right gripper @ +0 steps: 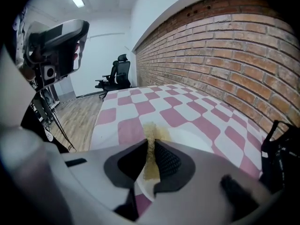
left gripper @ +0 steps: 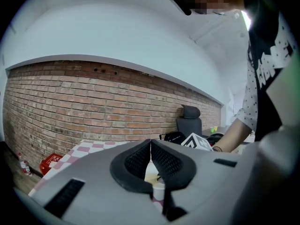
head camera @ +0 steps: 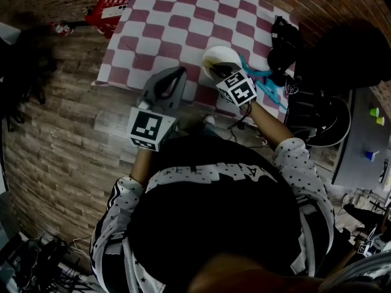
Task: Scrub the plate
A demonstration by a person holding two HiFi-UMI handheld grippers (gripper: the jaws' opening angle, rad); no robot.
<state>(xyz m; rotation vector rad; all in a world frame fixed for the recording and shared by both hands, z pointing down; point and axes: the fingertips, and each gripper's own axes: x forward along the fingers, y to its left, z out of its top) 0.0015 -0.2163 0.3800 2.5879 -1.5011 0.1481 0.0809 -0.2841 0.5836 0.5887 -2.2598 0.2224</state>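
Note:
A white plate (head camera: pixel 219 58) with a yellow-brown smear lies at the near edge of the pink-and-white checked table (head camera: pixel 183 23). My right gripper (head camera: pixel 222 73) is shut on its near rim. In the right gripper view the plate (right gripper: pixel 151 137) runs edge-on between the pads, smear showing, with my right gripper (right gripper: pixel 151 159) clamped on it. My left gripper (head camera: pixel 178 73) hovers just left of the plate, over the table's near edge. In its own view the left gripper (left gripper: pixel 150 150) is shut with nothing between the pads; a bit of the plate (left gripper: pixel 153 176) shows behind them.
Turquoise straps (head camera: pixel 264 81) and a black bag (head camera: pixel 285 40) lie right of the plate. A black office chair (head camera: pixel 317 118) stands at the right. A red crate (head camera: pixel 113 11) and a bottle (head camera: pixel 61 28) sit on the wooden floor to the left.

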